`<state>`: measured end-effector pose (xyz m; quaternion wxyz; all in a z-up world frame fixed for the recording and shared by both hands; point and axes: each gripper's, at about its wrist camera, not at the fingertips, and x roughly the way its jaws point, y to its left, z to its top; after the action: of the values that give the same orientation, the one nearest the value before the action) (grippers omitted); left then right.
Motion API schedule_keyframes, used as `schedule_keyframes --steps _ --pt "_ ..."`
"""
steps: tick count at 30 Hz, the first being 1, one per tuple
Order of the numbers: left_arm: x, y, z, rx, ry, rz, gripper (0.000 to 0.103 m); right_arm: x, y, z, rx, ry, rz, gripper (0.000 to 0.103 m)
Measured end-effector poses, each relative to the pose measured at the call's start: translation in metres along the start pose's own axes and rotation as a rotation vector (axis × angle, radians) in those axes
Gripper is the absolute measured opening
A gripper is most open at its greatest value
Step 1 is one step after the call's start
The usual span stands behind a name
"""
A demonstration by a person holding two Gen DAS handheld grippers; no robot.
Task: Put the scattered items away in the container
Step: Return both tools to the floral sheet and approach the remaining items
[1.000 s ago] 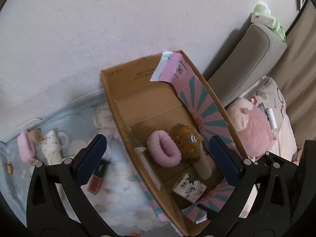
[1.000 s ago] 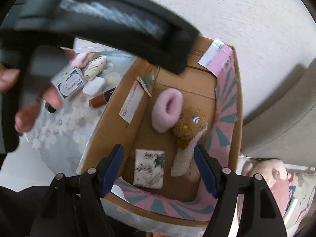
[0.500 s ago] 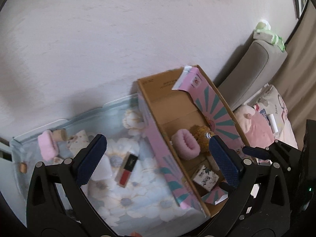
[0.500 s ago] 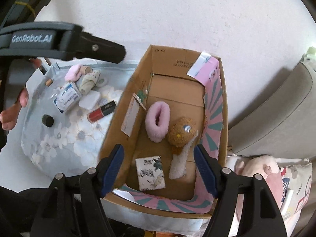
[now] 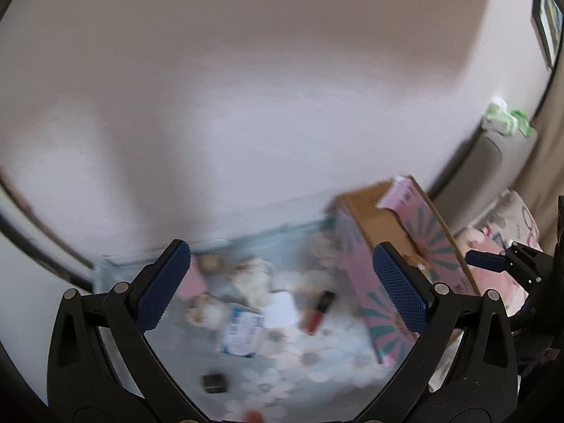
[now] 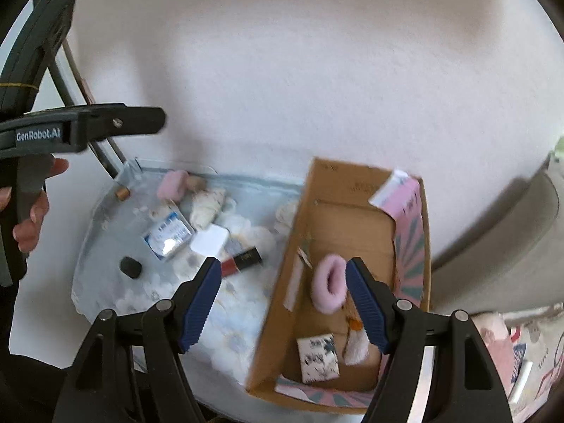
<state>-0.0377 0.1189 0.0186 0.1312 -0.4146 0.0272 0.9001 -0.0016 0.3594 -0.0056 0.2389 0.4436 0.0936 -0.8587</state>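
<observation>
A cardboard box (image 6: 352,222) with pink patterned sides stands on a floral cloth (image 6: 218,303); it also shows in the blurred left wrist view (image 5: 363,282). Inside lie a pink fluffy ring (image 6: 329,287), a patterned square packet (image 6: 318,357) and a brown plush toy, partly hidden. On the cloth lie a red lipstick (image 6: 241,261), a white pad (image 6: 209,241), a blue-and-white packet (image 6: 168,238), a black cap (image 6: 130,267), a rolled sock (image 6: 208,204) and a pink fluffy item (image 6: 172,183). My left gripper (image 5: 282,289) and right gripper (image 6: 283,303) are open and empty, high above.
A white wall rises behind the cloth. A grey cushion (image 5: 483,172) and a pink plush (image 5: 490,246) lie right of the box. A small cork (image 6: 122,194) sits at the cloth's far left corner. My left gripper's body (image 6: 70,127) shows in the right wrist view.
Both grippers have pulled up and back from the box. The left view has swung left over the cloth's loose items. Both stay open and empty.
</observation>
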Motion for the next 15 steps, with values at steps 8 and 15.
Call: schedule_keyframes --steps 8,15 --pt "-0.026 0.078 -0.014 -0.088 -0.017 0.086 0.103 0.010 0.027 0.021 -0.018 -0.018 0.056 0.069" --pt "-0.008 0.127 -0.043 -0.173 0.044 0.081 0.103 0.036 0.052 0.032 0.009 -0.001 0.108 0.069"
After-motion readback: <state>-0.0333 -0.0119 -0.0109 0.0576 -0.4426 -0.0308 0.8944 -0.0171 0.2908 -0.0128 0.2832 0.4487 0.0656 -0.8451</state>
